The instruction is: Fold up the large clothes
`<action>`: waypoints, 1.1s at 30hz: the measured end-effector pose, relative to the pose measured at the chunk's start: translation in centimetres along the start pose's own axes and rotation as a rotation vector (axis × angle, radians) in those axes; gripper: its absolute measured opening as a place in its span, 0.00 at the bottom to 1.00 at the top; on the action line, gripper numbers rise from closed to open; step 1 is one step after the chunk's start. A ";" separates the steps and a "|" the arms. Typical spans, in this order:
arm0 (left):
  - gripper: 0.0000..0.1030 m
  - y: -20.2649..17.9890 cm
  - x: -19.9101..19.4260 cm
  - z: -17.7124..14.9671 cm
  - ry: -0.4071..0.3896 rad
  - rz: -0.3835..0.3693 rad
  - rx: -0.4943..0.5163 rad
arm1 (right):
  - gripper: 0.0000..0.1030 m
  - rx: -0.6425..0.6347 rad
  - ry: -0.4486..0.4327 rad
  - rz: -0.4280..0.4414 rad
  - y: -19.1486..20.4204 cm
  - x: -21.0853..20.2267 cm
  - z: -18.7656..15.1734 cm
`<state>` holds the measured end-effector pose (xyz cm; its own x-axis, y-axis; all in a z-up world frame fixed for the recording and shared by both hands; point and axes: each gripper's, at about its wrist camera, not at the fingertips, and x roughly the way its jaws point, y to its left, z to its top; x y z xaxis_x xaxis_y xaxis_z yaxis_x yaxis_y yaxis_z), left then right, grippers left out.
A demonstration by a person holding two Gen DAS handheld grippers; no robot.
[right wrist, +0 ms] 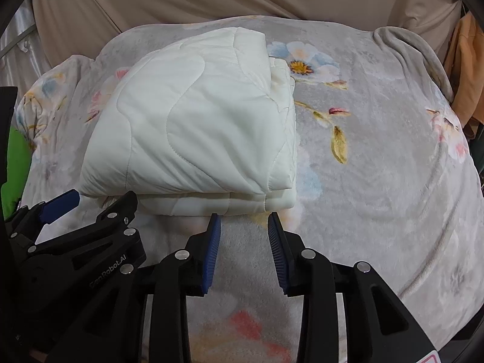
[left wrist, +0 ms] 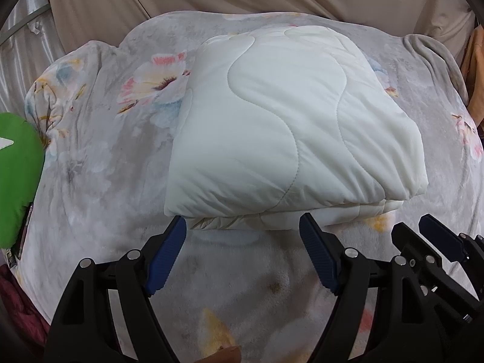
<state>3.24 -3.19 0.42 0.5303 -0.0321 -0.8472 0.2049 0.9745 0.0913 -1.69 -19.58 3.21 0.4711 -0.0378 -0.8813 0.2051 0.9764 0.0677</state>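
1. Left wrist view, from the left: a green object (left wrist: 16, 178) sits at the frame's edge on the floral blanket (left wrist: 99, 151) that covers the bed.
2. Next, the left tool (left wrist: 243, 222) hangs with its blue-padded fingers (left wrist: 168, 254) wide apart, empty, their tips just short of the near edge of the folded white quilt (left wrist: 287, 127).
3. The quilt lies in a thick, squared bundle in the middle of the blanket, layers stacked at its near edge.
4. Rightmost in the same view, the right tool (left wrist: 435, 233) shows beside the left one.
5. Right wrist view: the right tool (right wrist: 244, 219) is also spread open, holding nothing, its tips just before the quilt's (right wrist: 196, 127) near right corner.
6. An orange cloth (right wrist: 466, 72) hangs at the far right.
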 end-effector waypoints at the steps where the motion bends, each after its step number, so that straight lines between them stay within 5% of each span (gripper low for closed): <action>1: 0.73 0.1 0.0 0.0 0.001 -0.003 0.000 | 0.33 -0.001 -0.001 -0.003 0.0 0.0 0.0; 33: 0.71 -0.1 0.0 -0.7 -0.006 -0.005 0.005 | 0.34 0.011 -0.029 -0.028 0.7 -0.3 -0.7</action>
<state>2.69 -3.10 0.06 0.5344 -0.0387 -0.8444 0.2122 0.9731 0.0897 -2.29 -18.72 3.20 0.4895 -0.0711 -0.8691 0.2281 0.9724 0.0489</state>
